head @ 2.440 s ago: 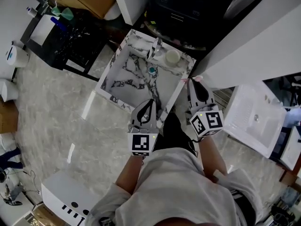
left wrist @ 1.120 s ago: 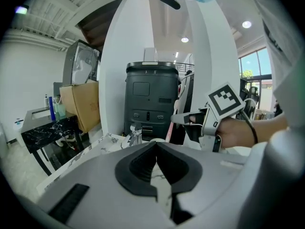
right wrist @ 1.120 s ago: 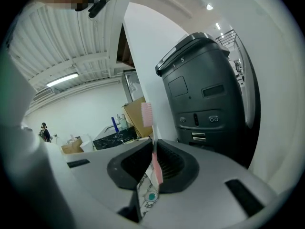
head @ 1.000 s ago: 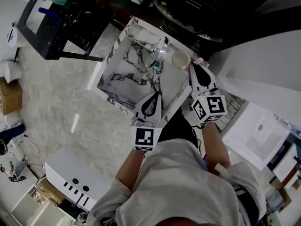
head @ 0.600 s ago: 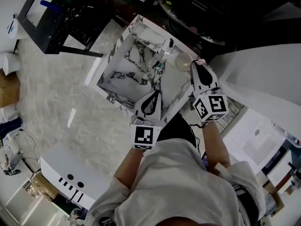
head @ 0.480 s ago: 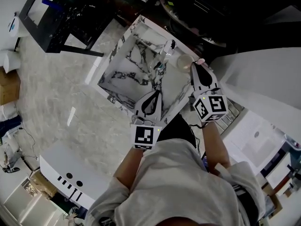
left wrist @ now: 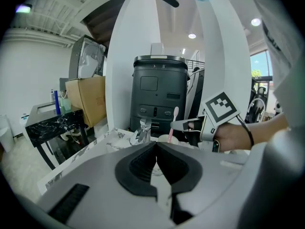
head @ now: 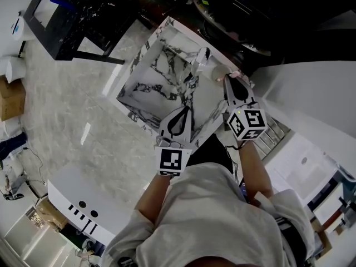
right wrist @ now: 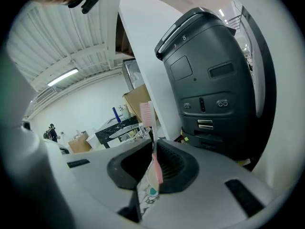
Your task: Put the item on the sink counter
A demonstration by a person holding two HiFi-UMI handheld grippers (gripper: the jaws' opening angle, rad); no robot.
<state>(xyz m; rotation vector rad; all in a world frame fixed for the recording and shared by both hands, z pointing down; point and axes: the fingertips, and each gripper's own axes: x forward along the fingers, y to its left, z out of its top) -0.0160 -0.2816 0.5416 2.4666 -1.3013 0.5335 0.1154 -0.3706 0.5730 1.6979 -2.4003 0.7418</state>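
Right gripper view showed right tongs (right wrist: 152, 162) clamped on upright pink toothbrush (right wrist: 147, 112), left tongs (left wrist: 156, 165) pressed together, empty, over sink (head: 139, 65) rim.

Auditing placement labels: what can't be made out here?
Pink plastic toothbrush, lower end: right gripper view, hidden behind the fingers of the right gripper; head view, too small.
White round cup: left gripper view, only its rim clears the body of the left gripper.
Black-veined white marble sink counter under the toothbrush: right gripper view, mostly blocked by that gripper's body.
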